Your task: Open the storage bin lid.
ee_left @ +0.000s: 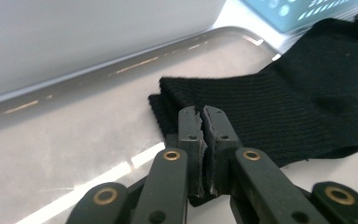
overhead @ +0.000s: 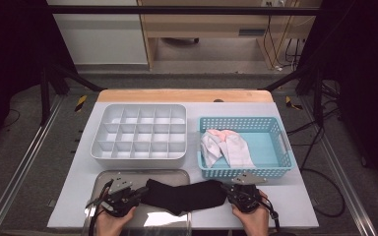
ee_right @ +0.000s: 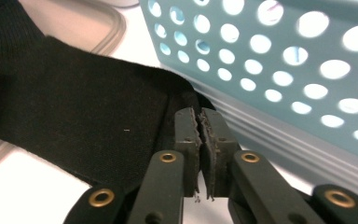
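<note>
At the near left, the left gripper (overhead: 139, 192) is clamped on one end of a black sock (overhead: 184, 195), over a metal tray (overhead: 108, 178). The sock stretches rightward to the right gripper (overhead: 225, 189), whose jaws pinch its other end just near of the blue basket (overhead: 280, 169). A white organiser (overhead: 138, 156) sits far of the tray.

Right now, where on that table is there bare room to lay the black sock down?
The metal tray left of the black sock is bare, as is the blue basket's right half beside the pale cloths. The white divider box's cells look empty. It's crowded between the left gripper and right gripper.
</note>
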The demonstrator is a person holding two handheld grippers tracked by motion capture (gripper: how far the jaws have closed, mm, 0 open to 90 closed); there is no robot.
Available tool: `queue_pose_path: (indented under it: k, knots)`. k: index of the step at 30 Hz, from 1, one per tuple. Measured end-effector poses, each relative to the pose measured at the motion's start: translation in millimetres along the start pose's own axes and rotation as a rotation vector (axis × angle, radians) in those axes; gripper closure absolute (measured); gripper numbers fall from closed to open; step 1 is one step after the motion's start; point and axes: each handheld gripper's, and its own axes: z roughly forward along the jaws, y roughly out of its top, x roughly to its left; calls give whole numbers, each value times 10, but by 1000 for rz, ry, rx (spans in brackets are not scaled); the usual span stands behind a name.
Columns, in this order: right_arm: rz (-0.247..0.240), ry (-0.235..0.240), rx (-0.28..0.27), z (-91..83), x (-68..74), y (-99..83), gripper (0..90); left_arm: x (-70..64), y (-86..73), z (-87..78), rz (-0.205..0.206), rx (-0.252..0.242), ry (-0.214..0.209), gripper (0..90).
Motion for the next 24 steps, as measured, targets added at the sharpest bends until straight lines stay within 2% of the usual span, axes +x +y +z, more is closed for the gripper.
queue_pose_path:
  k: [2, 3, 6, 9, 11, 14, 18, 20, 24]
  knots:
    - [7, 1, -15, -25, -6, 1, 779, 3, -3, -7, 1, -6, 1, 809]
    - [20, -2, -28, -55, -15, -3, 753, 4, -2, -15, 3, -10, 10, 747]
    - [53, 10, -46, -111, -49, -36, 709, 21, -24, -23, 2, -15, 25, 639]
    - [67, 6, -25, -71, -81, -68, 676, 49, -62, -14, -16, -8, 22, 593]
    - [68, 8, 4, -17, -94, -85, 663, 59, -82, -2, -21, -3, 12, 591]
    - [80, 23, 8, 21, -105, -104, 678, 58, -95, 29, -33, 9, -8, 603]
    - [128, 75, 8, 36, -97, -126, 792, 34, -106, 42, -36, 11, -23, 679]
    - [125, 89, 8, 37, -105, -120, 837, 34, -103, 44, -48, 16, -30, 731]
    - [150, 115, 3, 2, -150, -105, 850, 2, -94, 20, -37, 8, -35, 795]
